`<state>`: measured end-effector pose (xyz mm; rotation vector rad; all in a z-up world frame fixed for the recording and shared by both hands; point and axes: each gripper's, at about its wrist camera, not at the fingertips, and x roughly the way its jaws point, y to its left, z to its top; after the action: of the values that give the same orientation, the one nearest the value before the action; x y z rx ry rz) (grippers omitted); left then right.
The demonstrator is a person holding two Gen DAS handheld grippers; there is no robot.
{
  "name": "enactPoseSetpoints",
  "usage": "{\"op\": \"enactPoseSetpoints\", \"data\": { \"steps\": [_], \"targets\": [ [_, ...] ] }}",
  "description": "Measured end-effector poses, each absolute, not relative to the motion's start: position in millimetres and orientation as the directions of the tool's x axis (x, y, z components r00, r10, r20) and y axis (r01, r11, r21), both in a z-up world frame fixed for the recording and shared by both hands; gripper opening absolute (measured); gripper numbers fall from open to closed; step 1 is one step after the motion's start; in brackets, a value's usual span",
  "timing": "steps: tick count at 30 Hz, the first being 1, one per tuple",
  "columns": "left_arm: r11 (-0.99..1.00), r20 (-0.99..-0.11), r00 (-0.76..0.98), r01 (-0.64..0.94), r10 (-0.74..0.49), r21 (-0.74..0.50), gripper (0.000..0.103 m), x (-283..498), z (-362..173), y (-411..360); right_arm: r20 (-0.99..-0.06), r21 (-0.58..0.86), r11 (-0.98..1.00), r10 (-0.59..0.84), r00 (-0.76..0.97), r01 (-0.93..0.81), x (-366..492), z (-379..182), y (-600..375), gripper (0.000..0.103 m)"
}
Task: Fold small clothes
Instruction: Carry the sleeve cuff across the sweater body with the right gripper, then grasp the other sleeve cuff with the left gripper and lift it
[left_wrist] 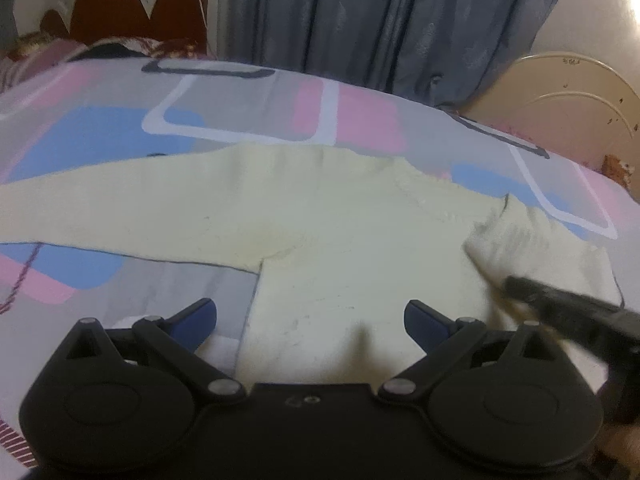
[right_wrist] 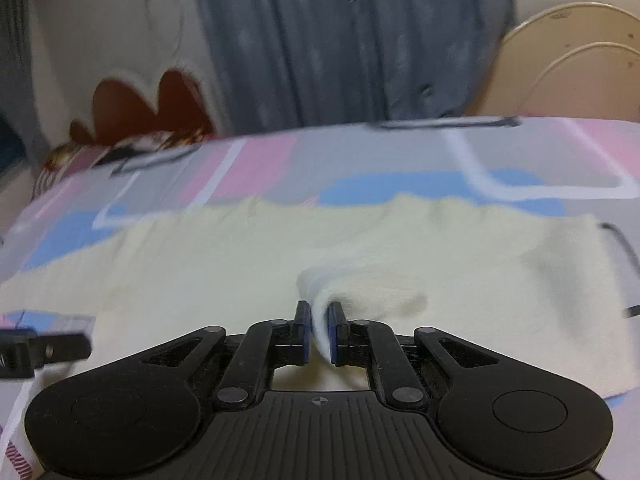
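A pale yellow long-sleeved top [left_wrist: 320,232] lies spread flat on the patterned bedsheet [left_wrist: 240,104]. Its left sleeve [left_wrist: 100,208] stretches out to the left. My left gripper [left_wrist: 310,320] is open and empty, low over the top's lower left edge. My right gripper [right_wrist: 319,328] is shut on a pinched fold of the top [right_wrist: 360,248], which bunches up between the blue pads [right_wrist: 335,332]. The right gripper also shows in the left wrist view [left_wrist: 516,286], blurred, at the folded-over right sleeve [left_wrist: 532,240]. The left gripper's finger shows in the right wrist view [right_wrist: 60,348].
The bed has a pink, blue and grey sheet. A grey curtain [left_wrist: 380,20] hangs behind it. A cream and red headboard [left_wrist: 132,8] with crumpled bedding [left_wrist: 60,52] is at the far left. A cream rounded footboard [left_wrist: 572,96] stands at the right.
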<state>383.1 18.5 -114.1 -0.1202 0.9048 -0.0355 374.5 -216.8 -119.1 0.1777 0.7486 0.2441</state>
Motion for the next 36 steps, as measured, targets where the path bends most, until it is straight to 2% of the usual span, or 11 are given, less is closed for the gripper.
{"op": "enactPoseSetpoints", "data": {
  "steps": [1,2,4,7,13,24,26,27,28,29,36],
  "targets": [
    [0.991,-0.782,0.616,-0.013,-0.096,-0.132,0.099,385.1,-115.5,20.1,-0.651,0.255,0.952,0.298,0.698,-0.169,375.1,-119.8,-209.8,0.023],
    [0.990,-0.782,0.613,-0.008,-0.109,-0.143,0.099,385.8,-116.8,20.4,-0.650,0.263,0.947,0.315,0.692,-0.184,375.3,-118.9,-204.9,0.044],
    [0.983,-0.785,0.601,0.007,-0.150,-0.183,0.099,389.0,-120.5,20.0,-0.635,0.257,0.944,0.327,0.700,-0.209,371.1,-114.4,-201.5,0.064],
    [0.967,-0.790,0.568,0.042,-0.231,-0.253,0.099,394.7,-127.1,10.9,-0.618,0.221,0.955,0.295,0.728,-0.200,357.4,-106.5,-211.9,0.064],
    [0.914,-0.789,0.476,0.096,-0.390,-0.394,0.099,409.1,-149.6,-24.7,-0.646,0.114,0.992,0.119,0.754,-0.059,330.1,-108.6,-261.4,0.064],
    [0.909,-0.725,0.573,0.095,-0.383,-0.405,0.096,417.6,-172.6,-51.8,-0.677,0.079,0.991,-0.027,0.736,0.110,295.9,-121.7,-329.2,0.064],
    [0.909,-0.713,0.587,0.099,-0.383,-0.406,0.090,418.2,-169.5,-52.6,-0.676,0.076,0.990,-0.040,0.736,0.123,294.2,-122.8,-332.0,0.064],
    [0.903,-0.702,0.595,0.101,-0.392,-0.418,0.070,415.8,-168.4,-50.4,-0.677,0.075,0.989,-0.042,0.735,0.126,292.8,-123.0,-333.3,0.064],
    [0.889,-0.688,0.593,0.113,-0.418,-0.443,0.037,417.2,-168.8,-48.8,-0.678,0.077,0.988,-0.043,0.734,0.130,291.5,-123.7,-335.4,0.064],
    [0.881,-0.692,0.580,0.104,-0.431,-0.462,0.032,419.8,-171.2,-47.3,-0.678,0.079,0.988,-0.045,0.733,0.135,289.9,-123.1,-336.7,0.064],
    [0.857,-0.695,0.555,0.069,-0.458,-0.510,0.035,424.3,-170.4,-41.4,-0.682,0.088,0.986,-0.045,0.730,0.144,288.2,-122.6,-337.8,0.064]
  ]
}}
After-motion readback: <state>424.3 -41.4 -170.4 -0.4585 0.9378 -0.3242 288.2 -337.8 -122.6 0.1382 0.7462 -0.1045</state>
